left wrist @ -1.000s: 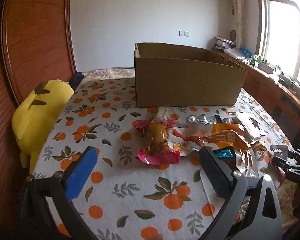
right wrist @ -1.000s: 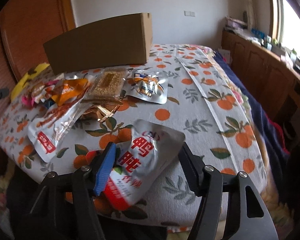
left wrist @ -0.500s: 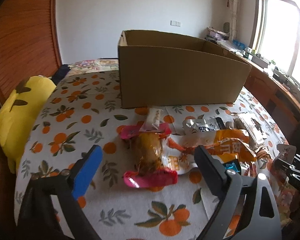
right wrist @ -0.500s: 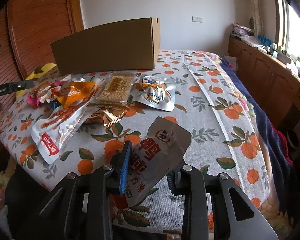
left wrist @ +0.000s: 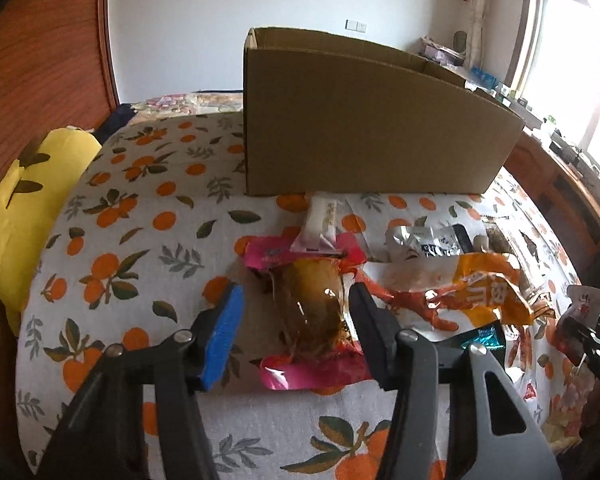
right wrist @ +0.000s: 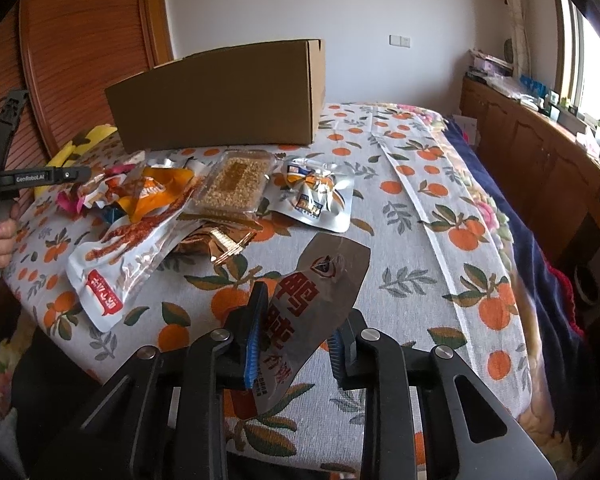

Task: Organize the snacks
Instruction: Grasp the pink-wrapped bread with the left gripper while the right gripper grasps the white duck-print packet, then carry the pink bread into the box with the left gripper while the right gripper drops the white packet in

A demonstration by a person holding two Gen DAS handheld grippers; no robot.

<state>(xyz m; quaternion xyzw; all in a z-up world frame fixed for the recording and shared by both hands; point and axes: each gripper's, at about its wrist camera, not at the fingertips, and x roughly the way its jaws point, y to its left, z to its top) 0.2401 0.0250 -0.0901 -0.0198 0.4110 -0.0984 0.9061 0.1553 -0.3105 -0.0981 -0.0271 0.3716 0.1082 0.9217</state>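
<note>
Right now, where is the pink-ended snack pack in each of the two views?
Left wrist view: the pink-ended snack pack lies low in the centre, between the closing jaws of the left gripper.
Right wrist view: only its pink edge shows, far left.
Shared landmark: the cardboard box.

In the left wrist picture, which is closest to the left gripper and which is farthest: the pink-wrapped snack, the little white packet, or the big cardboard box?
From the left gripper:
1. The pink-wrapped snack, right between the closing jaws.
2. The little white packet, just beyond the snack's far end.
3. The cardboard box, farthest, standing at the back of the orange-print cloth.
</note>
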